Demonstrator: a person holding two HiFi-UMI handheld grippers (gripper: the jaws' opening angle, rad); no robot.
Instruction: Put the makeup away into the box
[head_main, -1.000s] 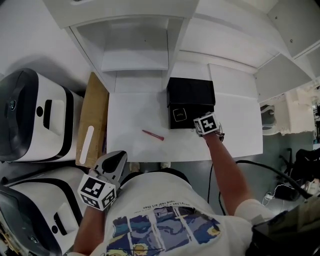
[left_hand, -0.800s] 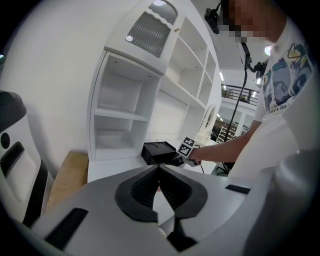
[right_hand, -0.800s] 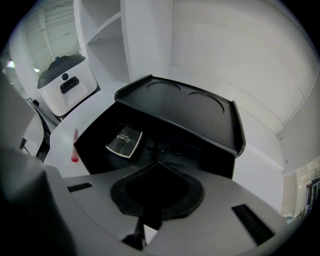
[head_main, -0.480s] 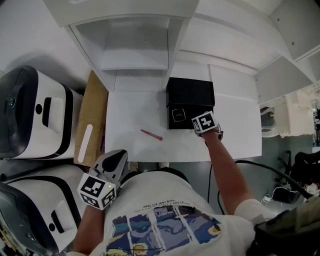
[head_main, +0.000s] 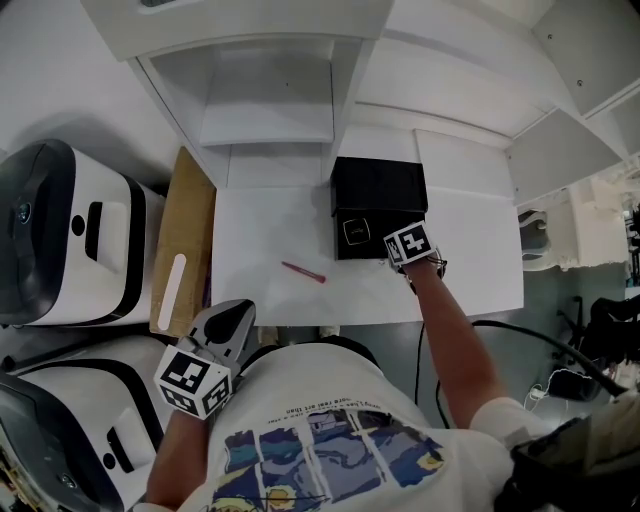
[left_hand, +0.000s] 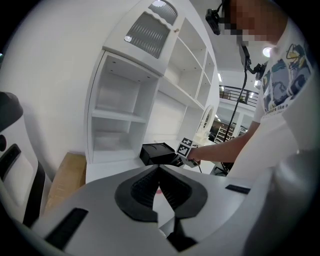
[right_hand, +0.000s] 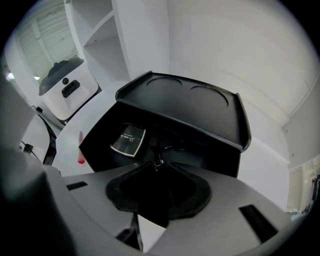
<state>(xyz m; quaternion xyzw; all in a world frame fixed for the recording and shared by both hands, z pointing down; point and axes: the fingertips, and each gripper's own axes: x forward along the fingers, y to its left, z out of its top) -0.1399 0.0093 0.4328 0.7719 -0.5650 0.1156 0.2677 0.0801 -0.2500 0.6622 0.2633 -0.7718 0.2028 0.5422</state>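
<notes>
We see a white desk (head_main: 260, 225) with two things lying on it. A black box (head_main: 378, 185), its lid open, sits toward the back edge, right of the middle. A thin red makeup stick (head_main: 303, 272) lies flat nearer the front edge, left of the box and apart from it.

- The left gripper (head_main: 228, 318) is held just off the front left corner of the bench (head_main: 262, 225), tilted a little downward. Its fingers (left_hand: 142, 187) are pressed together with nothing between them.
- The right arm (head_main: 455, 340) reaches forward over the front edge. The right gripper (right_hand: 158, 167) points steeply down; its fingers have just been opening, and only a narrow dark gap shows between them.
</notes>
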